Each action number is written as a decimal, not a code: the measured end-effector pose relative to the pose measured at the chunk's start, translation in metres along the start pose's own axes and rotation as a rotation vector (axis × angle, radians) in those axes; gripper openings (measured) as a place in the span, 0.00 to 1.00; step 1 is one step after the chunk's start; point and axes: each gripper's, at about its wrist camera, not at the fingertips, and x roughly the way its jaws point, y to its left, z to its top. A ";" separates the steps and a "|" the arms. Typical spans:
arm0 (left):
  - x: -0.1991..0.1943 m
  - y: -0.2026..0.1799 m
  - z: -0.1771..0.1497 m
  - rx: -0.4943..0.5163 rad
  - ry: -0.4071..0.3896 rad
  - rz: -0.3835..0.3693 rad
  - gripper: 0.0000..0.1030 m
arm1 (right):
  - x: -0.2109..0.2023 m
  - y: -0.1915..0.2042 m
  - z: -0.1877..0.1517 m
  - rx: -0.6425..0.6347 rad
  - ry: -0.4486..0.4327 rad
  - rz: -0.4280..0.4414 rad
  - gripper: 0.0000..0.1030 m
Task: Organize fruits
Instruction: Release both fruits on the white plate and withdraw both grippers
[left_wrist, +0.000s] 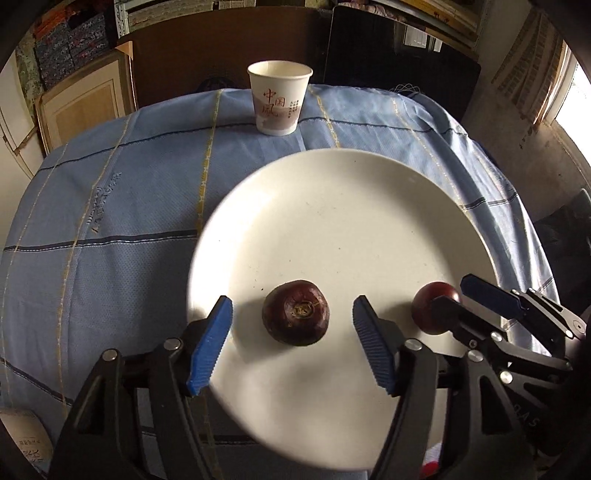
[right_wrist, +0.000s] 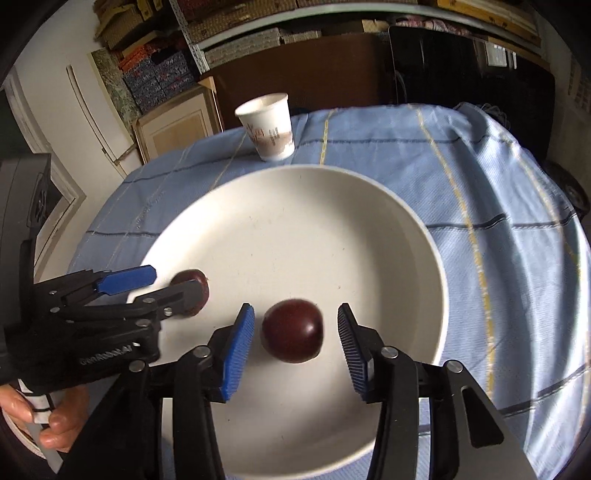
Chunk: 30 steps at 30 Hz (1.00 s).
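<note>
Fruit (left_wrist: 295, 317) between the parted left claw (left_wrist: 291, 343) looks small, round, firm, light and prone to rolling on the plate (left_wrist: 332, 206); take it across its widest girth. Right claw (right_wrist: 295, 349) likewise stands apart around a smooth, glossy plum (right_wrist: 291, 330), touching neither side

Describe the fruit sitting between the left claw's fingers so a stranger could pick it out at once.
Find the big white plate on the blue checked tablecloth, in front of the paper cup. Two dark red round fruits lie near its closest edge. The one you want is the left-hand fruit: it shows a rough tan stem scar on top, while the other fruit looks smooth and glossy.
</note>
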 end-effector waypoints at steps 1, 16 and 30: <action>-0.011 0.002 -0.002 -0.004 -0.015 -0.007 0.71 | -0.012 0.000 -0.002 -0.003 -0.019 0.003 0.47; -0.138 0.059 -0.171 -0.111 -0.204 0.020 0.95 | -0.126 -0.006 -0.150 -0.034 -0.237 0.110 0.63; -0.144 0.058 -0.262 -0.033 -0.276 0.119 0.95 | -0.109 0.005 -0.193 -0.052 -0.068 0.113 0.63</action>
